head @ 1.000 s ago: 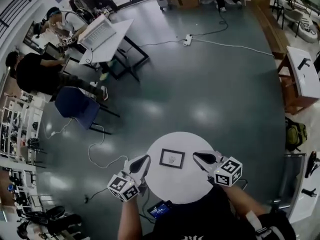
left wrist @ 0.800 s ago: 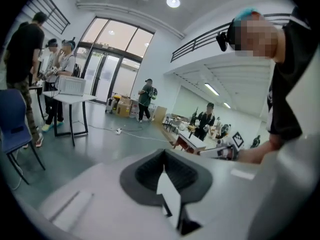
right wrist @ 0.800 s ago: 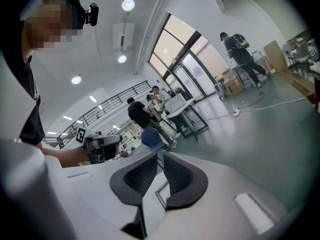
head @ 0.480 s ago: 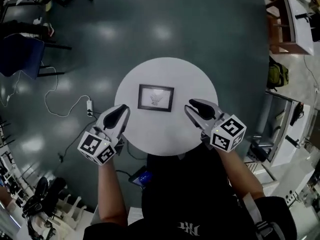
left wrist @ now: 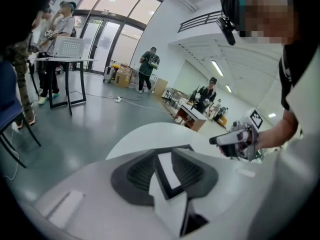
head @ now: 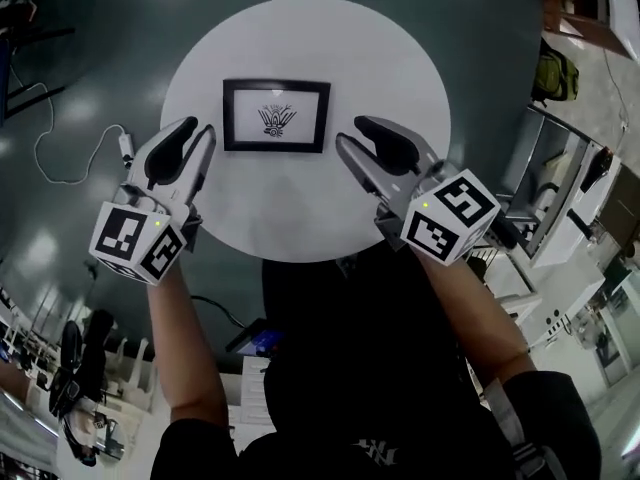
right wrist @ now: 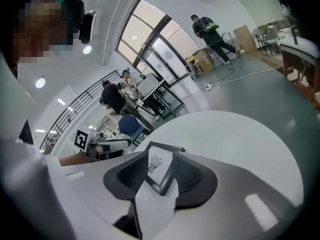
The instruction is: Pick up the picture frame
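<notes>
While resting on table (head: 300,218), picture frame (head: 276,115), flat

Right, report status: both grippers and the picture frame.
Left gripper, right gripper: jaws have just been opening, nothing between them. Black rectangular picture frame flat on round white table, untouched, a gripper either side. Path clear.

- A round white worktop (head: 300,218) stands on a glossy dark floor (head: 480,28).
- One black picture frame (head: 276,115) lies flat near the worktop's middle, slightly toward its far left edge, drawing facing up.
</notes>
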`<state>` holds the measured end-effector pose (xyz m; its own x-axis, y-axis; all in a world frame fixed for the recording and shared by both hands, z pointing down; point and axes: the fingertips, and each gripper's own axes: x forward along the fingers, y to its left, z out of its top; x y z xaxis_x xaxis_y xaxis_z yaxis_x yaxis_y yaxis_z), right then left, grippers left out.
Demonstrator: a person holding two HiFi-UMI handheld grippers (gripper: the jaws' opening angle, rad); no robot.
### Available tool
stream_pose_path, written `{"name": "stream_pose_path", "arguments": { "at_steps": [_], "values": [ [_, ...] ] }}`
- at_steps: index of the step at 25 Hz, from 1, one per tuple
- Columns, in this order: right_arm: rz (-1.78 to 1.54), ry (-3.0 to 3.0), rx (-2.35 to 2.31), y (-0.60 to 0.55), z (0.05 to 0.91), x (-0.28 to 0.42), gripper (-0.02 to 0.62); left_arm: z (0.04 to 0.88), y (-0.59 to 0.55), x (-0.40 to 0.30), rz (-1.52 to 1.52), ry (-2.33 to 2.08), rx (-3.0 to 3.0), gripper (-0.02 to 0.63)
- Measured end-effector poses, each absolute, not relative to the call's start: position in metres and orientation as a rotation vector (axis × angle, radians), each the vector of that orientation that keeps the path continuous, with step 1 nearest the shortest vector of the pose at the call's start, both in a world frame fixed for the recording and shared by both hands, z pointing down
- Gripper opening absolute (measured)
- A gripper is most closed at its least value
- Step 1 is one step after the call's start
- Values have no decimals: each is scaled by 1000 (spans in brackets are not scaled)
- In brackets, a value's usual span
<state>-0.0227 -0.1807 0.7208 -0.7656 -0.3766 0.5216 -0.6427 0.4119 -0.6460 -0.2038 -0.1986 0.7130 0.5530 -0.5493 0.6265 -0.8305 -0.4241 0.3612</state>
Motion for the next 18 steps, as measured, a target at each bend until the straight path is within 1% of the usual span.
{"name": "stream_pose_path", "arguments": {
  "at_steps": [4, 7, 11, 14, 18],
  "values": [
    [1312, -2326, 940, -182, 733, -30, 146, 733, -192, -201, 698, -1044, 2086, 127],
    [1319, -2281, 951, -179, 746, -33, 146, 747, -187, -198, 811, -1010, 2041, 127],
    [1319, -2222, 959, -171, 771, -36, 144, 768, -187, -192, 823, -983, 2003, 127],
    [1290, -2198, 964, -168, 777, -40, 144, 771, -185, -189, 826, -983, 1994, 126],
    [1279, -2170, 994, -169, 778, -43, 129, 773, -182, -188, 831, -974, 1988, 120]
  ]
}}
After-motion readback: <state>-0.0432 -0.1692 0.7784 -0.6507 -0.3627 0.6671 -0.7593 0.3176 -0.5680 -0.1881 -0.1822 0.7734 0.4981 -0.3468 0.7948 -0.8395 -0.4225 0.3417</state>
